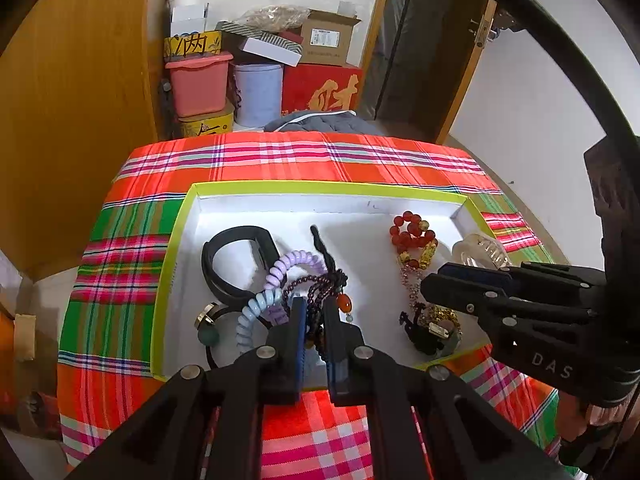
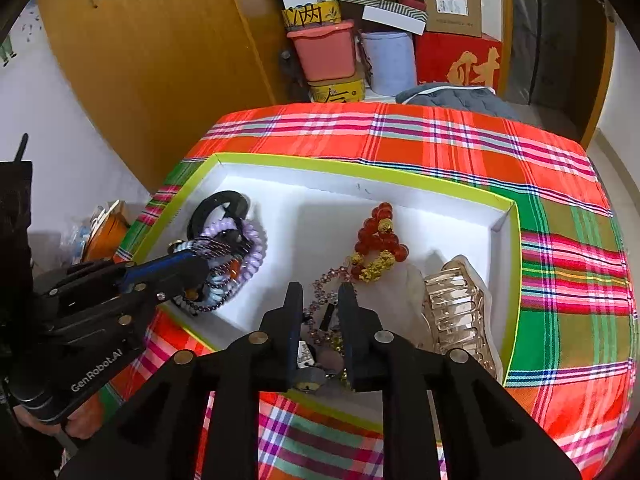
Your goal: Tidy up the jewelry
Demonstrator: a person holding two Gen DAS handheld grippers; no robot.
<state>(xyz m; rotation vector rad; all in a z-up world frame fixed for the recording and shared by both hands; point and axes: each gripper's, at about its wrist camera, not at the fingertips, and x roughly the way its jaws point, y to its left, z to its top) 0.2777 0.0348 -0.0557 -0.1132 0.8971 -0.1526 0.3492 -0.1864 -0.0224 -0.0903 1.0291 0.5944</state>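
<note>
A shallow white tray (image 1: 182,240) with a yellow-green rim sits on a surface covered by a bright plaid cloth (image 1: 280,156), and both sets of jaws reach down into it from the near edge. The left gripper (image 1: 315,320) has its jaws nearly pressed together, pinching a dark purple bead strand (image 1: 320,284) that runs up between the pads, its long axis pointing away from the jaws toward the tray's far wall. Just left of those jaws lie a lilac and pale-blue coil hair tie (image 1: 276,276) and, beyond it, a black band (image 1: 230,264) curled into a loop. The right gripper (image 2: 320,308) has its jaws slightly spread over a tangle of pink-beaded chain (image 2: 326,280) and gold pieces; whether the pads press on any of it cannot be told. Straight ahead of the right jaws rests a red bead bracelet (image 2: 380,236) with 2 or more gold charms, heaped with its long axis running away from them. To their right lies a clear hair claw (image 2: 460,304), long axis roughly parallel to the jaws, teeth upward.
</note>
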